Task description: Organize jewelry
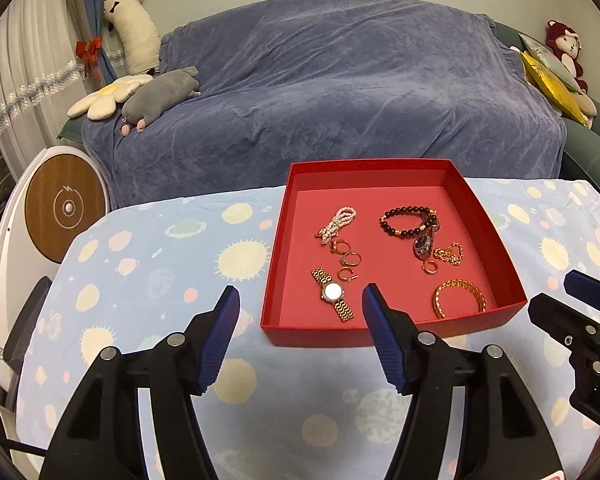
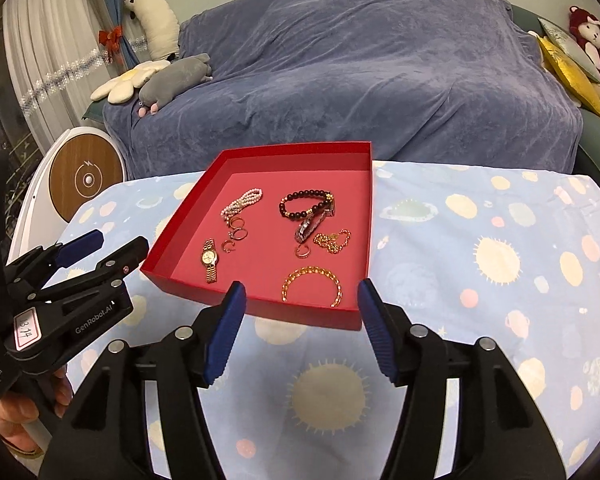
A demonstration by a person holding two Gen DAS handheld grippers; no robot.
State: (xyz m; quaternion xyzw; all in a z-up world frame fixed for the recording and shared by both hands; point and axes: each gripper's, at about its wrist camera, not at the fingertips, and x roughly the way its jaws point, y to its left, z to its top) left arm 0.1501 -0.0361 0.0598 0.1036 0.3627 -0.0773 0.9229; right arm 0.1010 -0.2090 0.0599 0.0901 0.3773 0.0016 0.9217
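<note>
Both grippers, left gripper [image 1: 300, 304] and right gripper [image 2: 300, 300], hover before the red box [image 2: 362, 220] with jaws wide apart and empty. The jewelry lies inside the box at frame centre: gold watch [image 1: 333, 294], pearl bracelet [image 1: 337, 222], dark bead bracelet [image 1: 406, 220], gold bangle [image 2: 312, 286]. Judgement: the sorting appears complete or between picks; any next move calls for lowering onto one piece.

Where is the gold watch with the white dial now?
The gold watch lies inside the red box, in its near-left corner, just in front of the small rings; both views show it.
</note>
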